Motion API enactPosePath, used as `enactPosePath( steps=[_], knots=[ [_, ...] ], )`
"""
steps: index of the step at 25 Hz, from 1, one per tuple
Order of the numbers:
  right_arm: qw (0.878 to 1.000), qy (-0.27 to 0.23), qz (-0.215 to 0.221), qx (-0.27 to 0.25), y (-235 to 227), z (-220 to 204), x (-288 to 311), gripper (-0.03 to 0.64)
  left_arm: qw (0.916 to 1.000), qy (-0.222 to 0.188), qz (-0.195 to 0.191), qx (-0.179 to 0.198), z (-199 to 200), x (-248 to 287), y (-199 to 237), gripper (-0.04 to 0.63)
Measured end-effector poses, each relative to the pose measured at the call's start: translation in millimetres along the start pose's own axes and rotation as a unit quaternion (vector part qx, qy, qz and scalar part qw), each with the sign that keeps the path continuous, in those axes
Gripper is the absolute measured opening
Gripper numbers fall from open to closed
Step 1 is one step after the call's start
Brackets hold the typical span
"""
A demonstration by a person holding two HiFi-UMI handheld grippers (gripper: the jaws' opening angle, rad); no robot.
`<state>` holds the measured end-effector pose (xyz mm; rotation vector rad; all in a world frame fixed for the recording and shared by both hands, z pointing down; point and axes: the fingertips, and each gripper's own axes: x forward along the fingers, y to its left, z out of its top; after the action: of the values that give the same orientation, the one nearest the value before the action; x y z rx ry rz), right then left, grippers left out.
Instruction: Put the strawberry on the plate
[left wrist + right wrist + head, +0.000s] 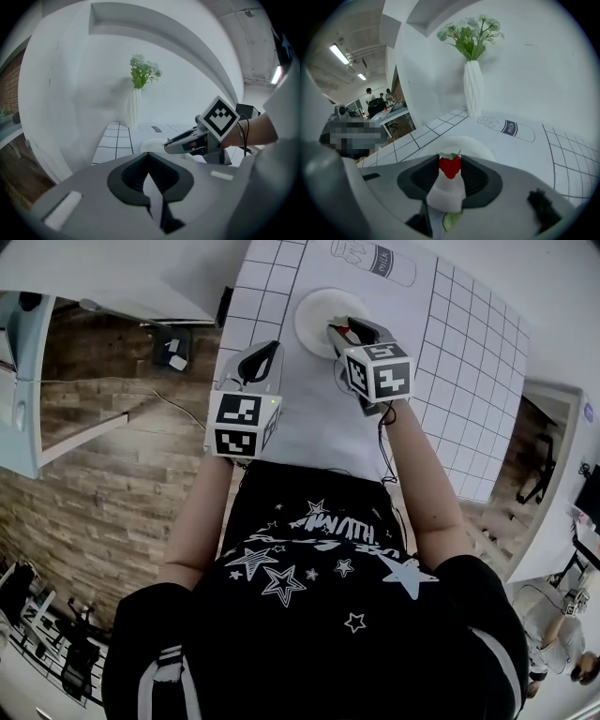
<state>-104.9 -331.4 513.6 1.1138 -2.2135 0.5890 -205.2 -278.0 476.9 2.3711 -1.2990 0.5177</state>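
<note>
My right gripper (pixel 450 159) clamps the strawberry (pixel 450 168) at its jaw tips, apparently just above the near rim of the plate (pixel 477 143), while my left gripper (pixel 149 158) sits closed and empty alongside.

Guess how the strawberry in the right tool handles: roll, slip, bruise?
Likely light: the strawberry holds at the very tips of the right tool. Its rounded, tapered shape may let it roll or tip over once released on the plate. The skin looks smooth, so it might slip under a loose pinch; real or plastic, I can't tell.
</note>
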Motion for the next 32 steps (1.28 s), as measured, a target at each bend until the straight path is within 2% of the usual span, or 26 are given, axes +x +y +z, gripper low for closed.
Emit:
enactPosePath(
  steps=[8, 16, 25, 32],
  knots=[
    [1.000, 0.002, -0.002, 0.002, 2.9, 1.7, 6.2, 0.158, 1.0000, 0.000, 0.000, -0.003, -0.5, -3.8, -1.0, 0.009],
    [1.000, -0.019, -0.005, 0.007, 2.6, 2.4, -22.0, 0.163, 0.9997, -0.009, 0.024, -0.004, 2.4, -20.1, -4.8, 0.009],
    [0.997, -0.079, -0.005, 0.021, -22.6, 6.6, -85.1, 0.163, 0.9990, -0.025, 0.036, 0.012, 13.8, -31.5, -49.8, 0.009],
    [0.993, -0.114, 0.023, 0.014, -41.8, 2.3, -142.8, 0.163, 0.9971, -0.043, 0.054, 0.031, 35.6, -32.3, -102.7, 0.009]
  ],
)
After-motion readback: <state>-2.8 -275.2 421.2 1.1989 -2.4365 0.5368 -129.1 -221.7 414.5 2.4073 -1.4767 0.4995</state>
